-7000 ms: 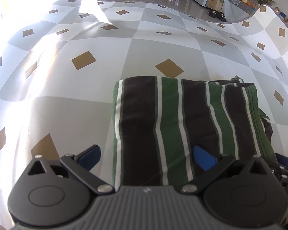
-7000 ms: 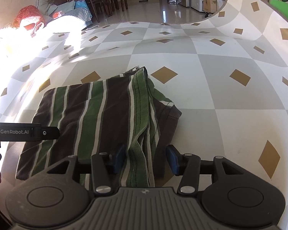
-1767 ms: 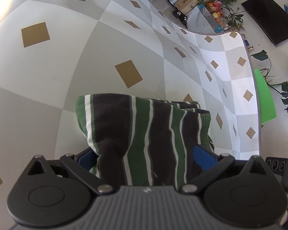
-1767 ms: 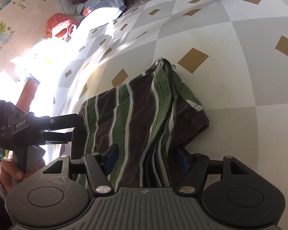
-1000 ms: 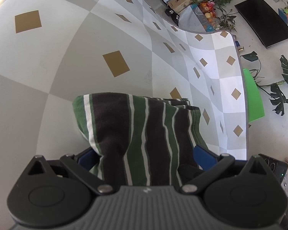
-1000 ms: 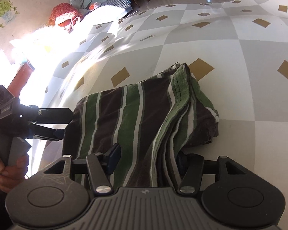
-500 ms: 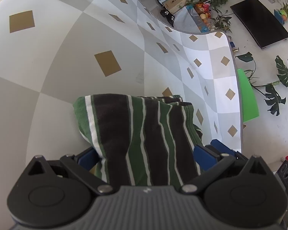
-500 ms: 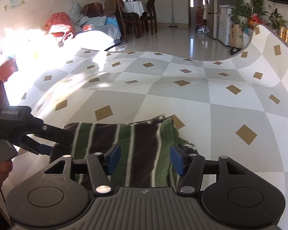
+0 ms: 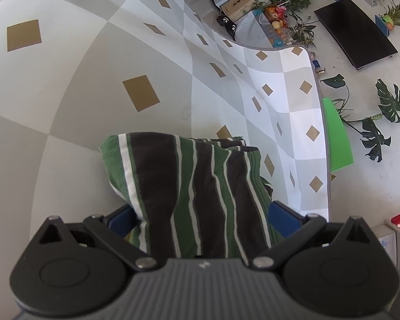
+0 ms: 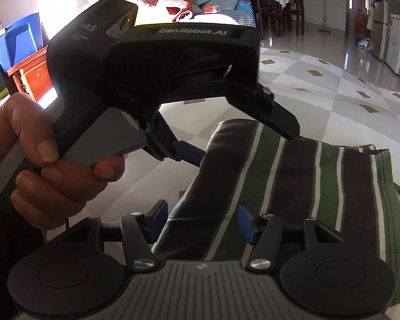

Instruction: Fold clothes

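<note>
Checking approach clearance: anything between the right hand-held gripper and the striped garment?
Nothing visible. The striped garment already lies between the right hand-held gripper's open pads. The left hand-held gripper sits over the garment's far edge, beyond the right one, not blocking it.

The folded shirt has green, dark brown and white stripes. The tablecloth has grey and white squares with little tan diamonds. The gripper pads are blue.

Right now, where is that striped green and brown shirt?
The striped shirt lies folded on the checkered tablecloth, near its edge, between the blue pads of the left hand-held gripper. In the right wrist view it fills the lower right.
</note>
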